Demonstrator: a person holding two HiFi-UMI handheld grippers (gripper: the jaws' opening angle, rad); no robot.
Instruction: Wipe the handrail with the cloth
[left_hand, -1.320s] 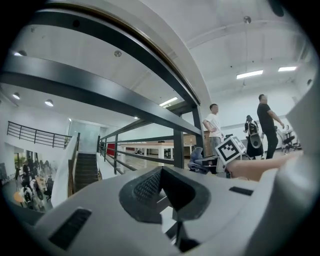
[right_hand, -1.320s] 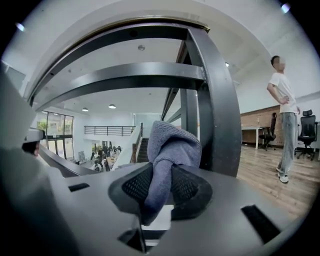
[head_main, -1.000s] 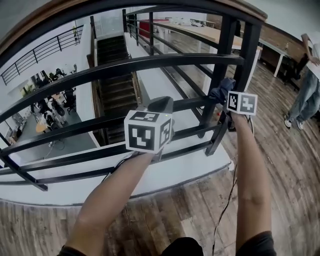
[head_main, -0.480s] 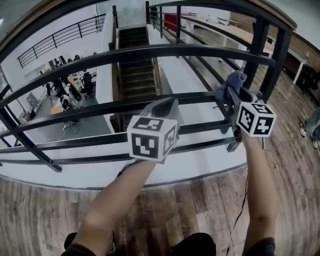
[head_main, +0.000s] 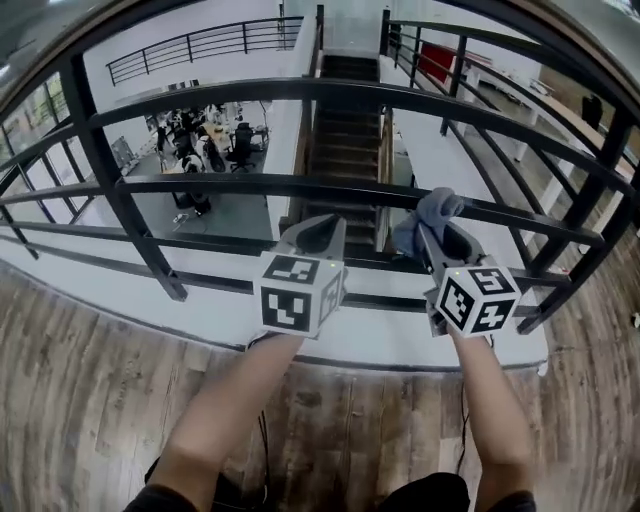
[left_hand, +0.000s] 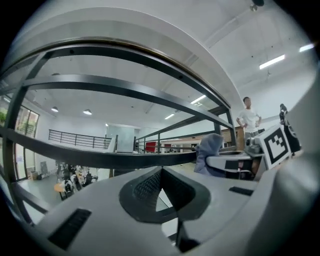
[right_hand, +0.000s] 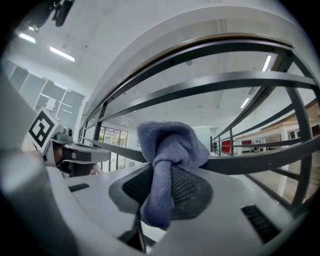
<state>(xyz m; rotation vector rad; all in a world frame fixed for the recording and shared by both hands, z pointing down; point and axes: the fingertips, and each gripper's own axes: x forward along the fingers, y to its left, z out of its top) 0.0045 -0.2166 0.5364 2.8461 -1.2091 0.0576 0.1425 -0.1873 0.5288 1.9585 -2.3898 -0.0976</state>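
The handrail is a black metal railing with a rounded top rail (head_main: 560, 45) and horizontal bars (head_main: 250, 186) across the head view. My right gripper (head_main: 432, 224) is shut on a bunched blue-grey cloth (head_main: 424, 214), held close to the middle bar. In the right gripper view the cloth (right_hand: 168, 146) hangs pinched between the jaws, below the top rail (right_hand: 200, 46). My left gripper (head_main: 322, 230) is shut with nothing in it, just left of the right one, and points at the same bars. The left gripper view shows the cloth (left_hand: 209, 150) to its right.
Beyond the railing is a drop to a staircase (head_main: 345, 130) and a lower office floor with desks and people (head_main: 200, 140). Slanted railing posts stand at left (head_main: 115, 190) and right (head_main: 600, 235). Wood floor (head_main: 90, 400) lies under me. A person in a white shirt (left_hand: 248, 117) stands far right.
Both grippers have shifted left along the railing, away from the right-hand post. The right gripper with the cloth has come closer to the left one. The view has turned left.
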